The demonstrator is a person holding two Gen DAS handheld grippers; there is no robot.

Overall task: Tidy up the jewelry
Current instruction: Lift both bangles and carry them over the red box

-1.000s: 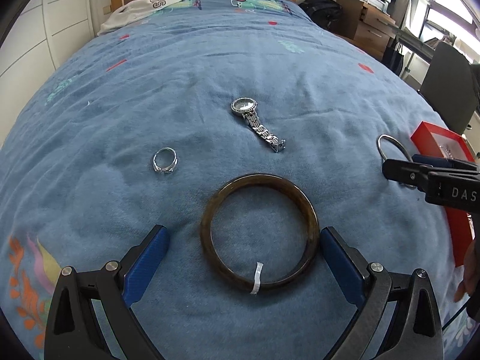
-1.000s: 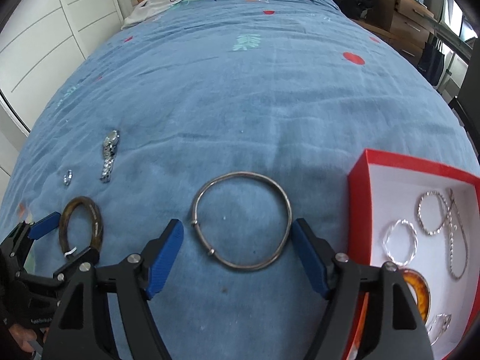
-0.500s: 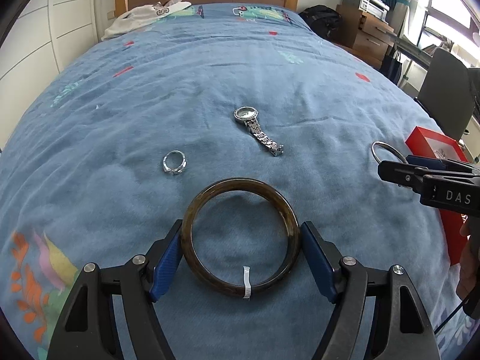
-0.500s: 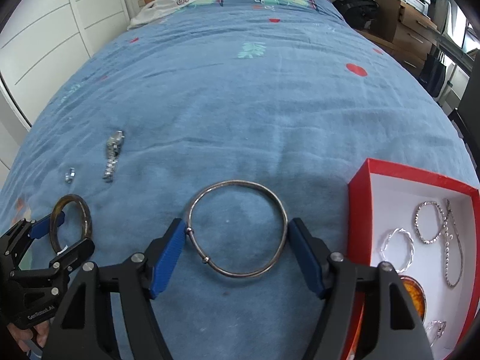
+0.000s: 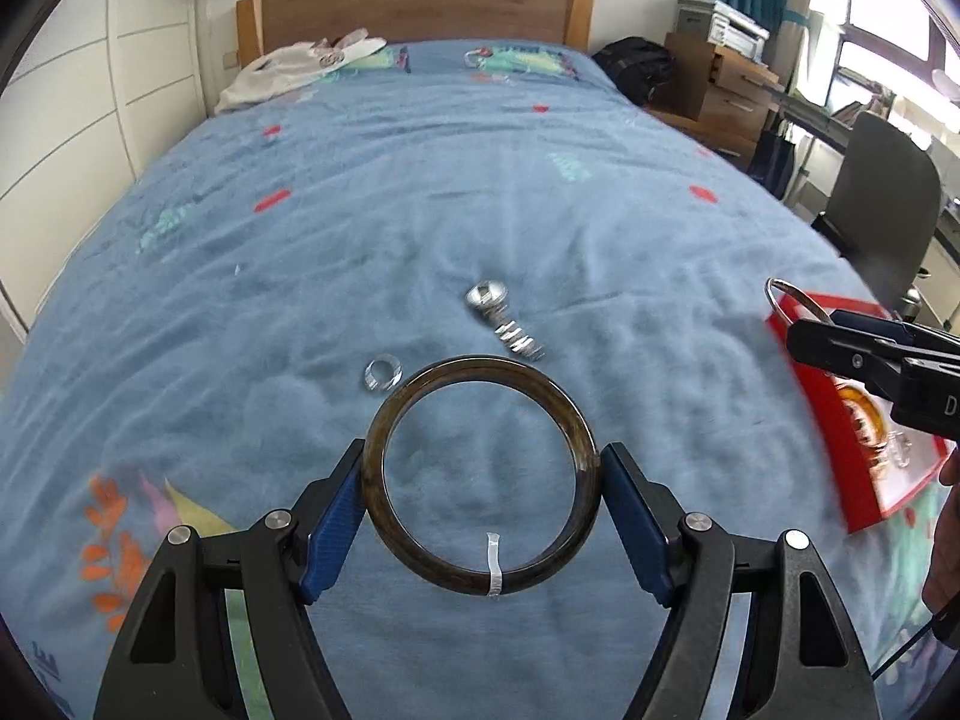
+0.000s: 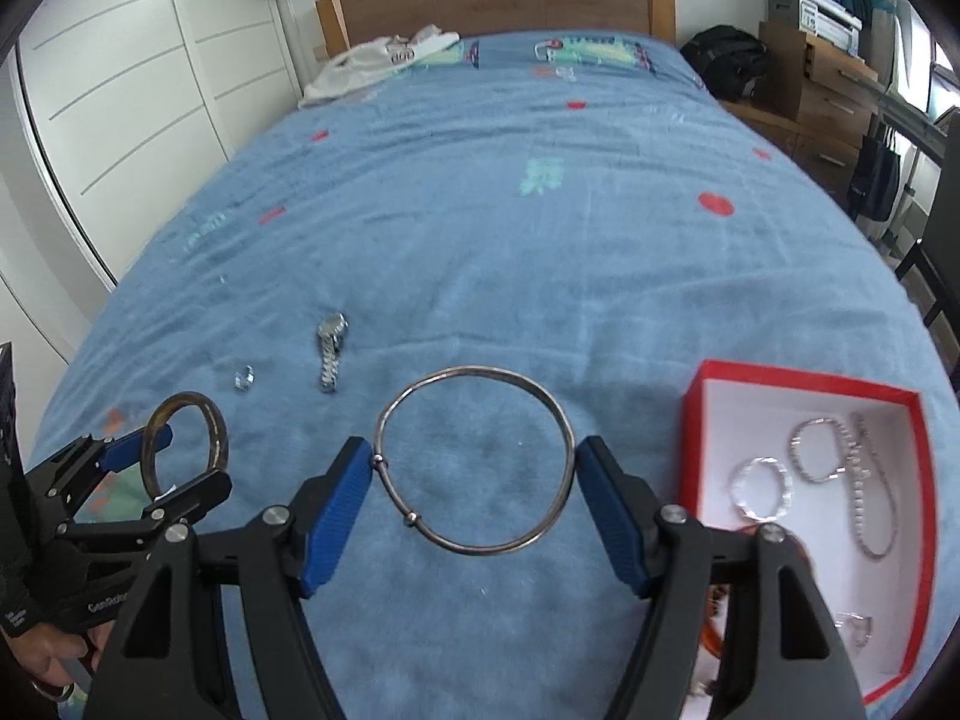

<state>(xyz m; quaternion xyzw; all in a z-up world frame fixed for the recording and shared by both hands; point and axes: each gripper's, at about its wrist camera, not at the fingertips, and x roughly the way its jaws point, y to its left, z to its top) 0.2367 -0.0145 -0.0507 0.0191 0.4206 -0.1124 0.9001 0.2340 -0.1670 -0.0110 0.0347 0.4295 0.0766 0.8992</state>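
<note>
My left hand-held gripper [image 5: 482,487] is clamped across the brown bangle [image 5: 480,476], ring face-up. My right hand-held gripper [image 6: 474,475] clamps the silver bangle [image 6: 474,459]. Watch [image 5: 503,321] on the bed [image 5: 420,180] at 12 o'clock, strap running toward 5.

A wide bed covered by a blue fleece blanket [image 6: 540,252] printed with red dots and pale green motifs is seen, backed by a wooden headboard [image 6: 498,0]. A crumpled white garment [image 6: 372,66] is laid near the headboard at the left. A silver metal-link wristwatch [image 5: 501,321] and, just beside it, a small silver ring [image 5: 382,373], blurred and perhaps set with a stone, are lying on the blanket. An open red cardboard box [image 6: 804,381] with a white lining is placed at the right.
</note>
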